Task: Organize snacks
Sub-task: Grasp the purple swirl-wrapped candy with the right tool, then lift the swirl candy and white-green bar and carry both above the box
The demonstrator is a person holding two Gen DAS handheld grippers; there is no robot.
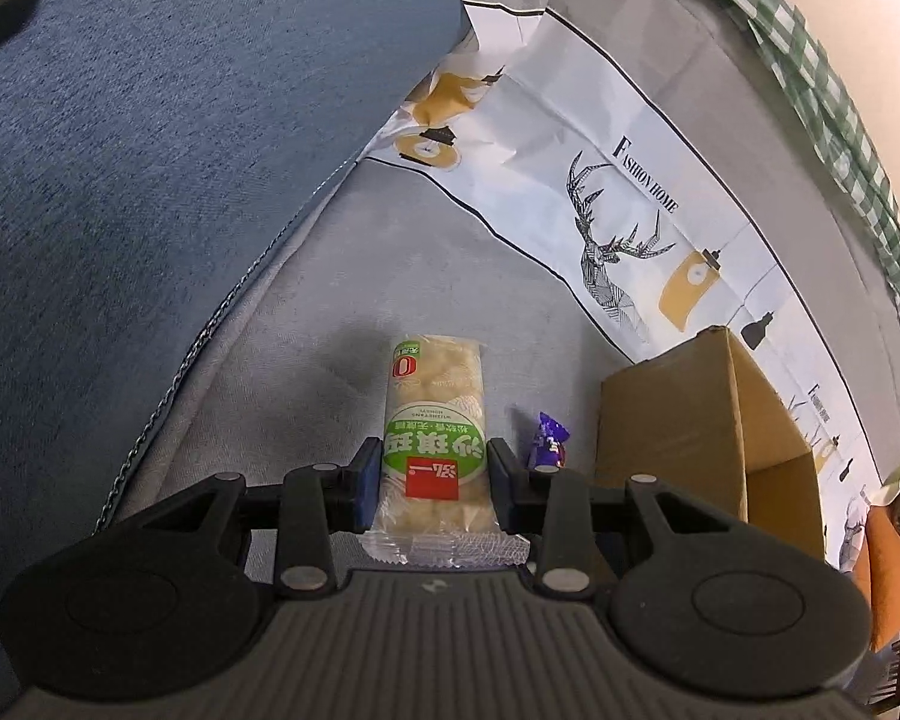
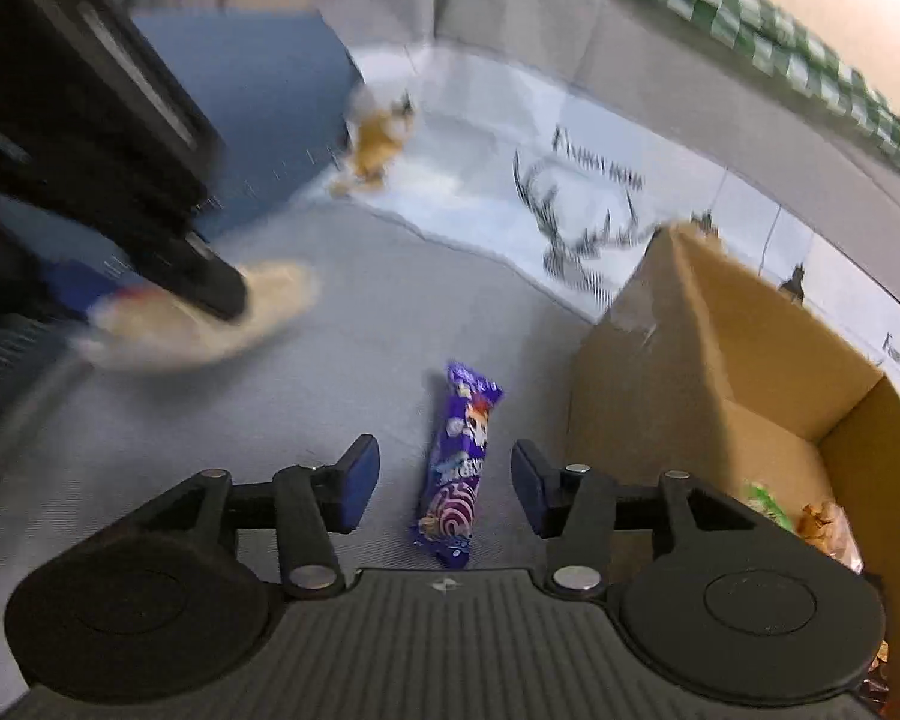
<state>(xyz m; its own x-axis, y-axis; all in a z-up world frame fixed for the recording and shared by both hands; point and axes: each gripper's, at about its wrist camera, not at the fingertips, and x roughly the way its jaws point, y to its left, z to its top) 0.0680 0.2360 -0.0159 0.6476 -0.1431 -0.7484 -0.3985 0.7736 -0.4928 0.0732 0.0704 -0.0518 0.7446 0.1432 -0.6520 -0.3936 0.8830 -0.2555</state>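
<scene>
The left gripper was clamped across a green-labelled rice cake, presumably to carry it toward the cardboard box at its three o'clock. The right gripper stood open astride a purple candy bar, pads clear, apparently lining up a pick. Both snacks sat over a grey sofa cushion; a deer-print cloth lay at one o'clock, blurred in the right view.
</scene>
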